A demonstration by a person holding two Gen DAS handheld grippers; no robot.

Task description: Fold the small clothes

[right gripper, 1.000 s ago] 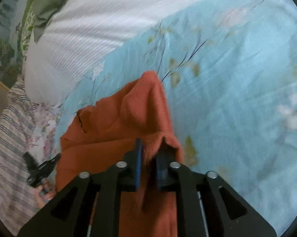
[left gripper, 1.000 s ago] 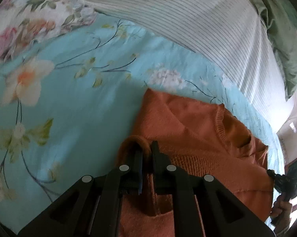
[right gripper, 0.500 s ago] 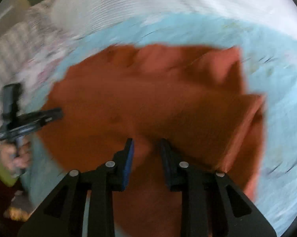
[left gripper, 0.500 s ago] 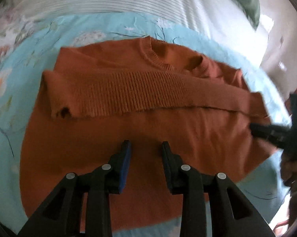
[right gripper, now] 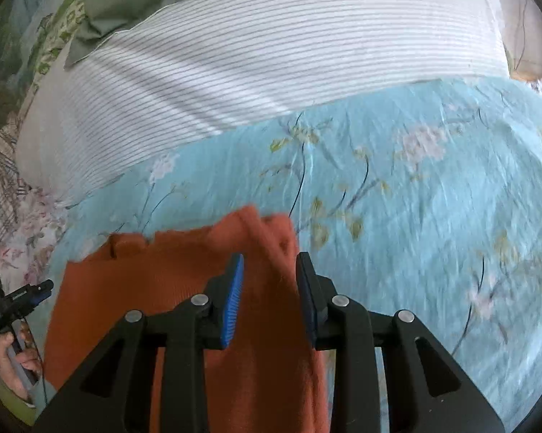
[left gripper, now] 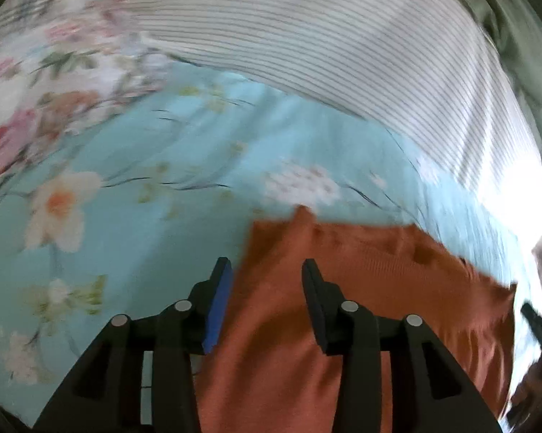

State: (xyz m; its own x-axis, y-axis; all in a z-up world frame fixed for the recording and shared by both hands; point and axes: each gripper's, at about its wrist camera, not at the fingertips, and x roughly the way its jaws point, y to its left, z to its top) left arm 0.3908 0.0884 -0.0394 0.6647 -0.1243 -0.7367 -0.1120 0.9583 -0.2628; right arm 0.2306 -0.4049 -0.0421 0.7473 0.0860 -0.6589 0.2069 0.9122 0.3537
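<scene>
An orange knit sweater (left gripper: 361,288) lies folded on a light blue floral bedsheet (left gripper: 144,216). My left gripper (left gripper: 265,270) is open above the sweater's left edge, with nothing between its jaws. In the right wrist view the sweater (right gripper: 144,288) fills the lower left. My right gripper (right gripper: 269,267) is open above the sweater's right edge, empty. The left gripper (right gripper: 36,290) also shows at the far left of the right wrist view, held in a hand. The right gripper (left gripper: 537,324) shows dimly at the right edge of the left wrist view.
A white striped pillow (right gripper: 271,54) lies beyond the sheet (right gripper: 433,198). A green cloth (right gripper: 126,0) lies behind it. A pink floral fabric (left gripper: 36,72) is at the far left of the left wrist view. A plaid fabric (right gripper: 0,187) is at the left of the right wrist view.
Both grippers let go of the sweater and opened wide. The sweater now lies folded on the sheet. Both grippers pulled back toward the sweater's outer edges.
</scene>
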